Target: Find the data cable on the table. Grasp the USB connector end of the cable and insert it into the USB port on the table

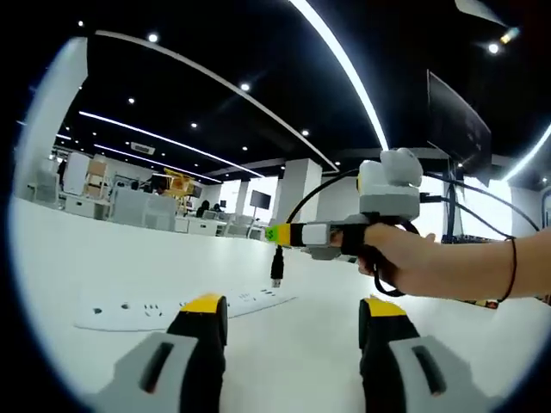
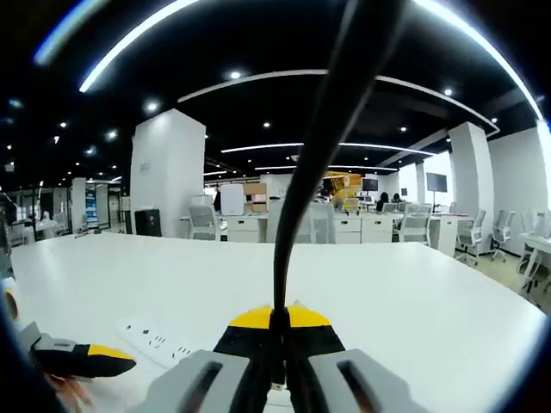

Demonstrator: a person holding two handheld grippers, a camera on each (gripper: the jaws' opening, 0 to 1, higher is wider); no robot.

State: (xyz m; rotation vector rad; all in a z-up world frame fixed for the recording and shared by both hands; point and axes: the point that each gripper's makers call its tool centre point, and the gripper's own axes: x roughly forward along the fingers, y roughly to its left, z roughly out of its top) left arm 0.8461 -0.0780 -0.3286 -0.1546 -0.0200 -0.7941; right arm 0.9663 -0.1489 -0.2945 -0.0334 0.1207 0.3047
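Observation:
A black data cable is pinched between the yellow tips of my right gripper, which is shut on it, and rises up out of the right gripper view. From the left gripper view, that gripper comes in from the right, held by a hand. The cable's USB connector hangs straight down from its tip, above the far end of a white power strip lying flat on the table. My left gripper is open near the table with nothing between its jaws. The strip lies left of my right jaws, beside the left gripper.
The white table stretches wide around the strip. A dark monitor stands at the right behind the hand. Office desks, chairs and a white pillar lie far beyond the table.

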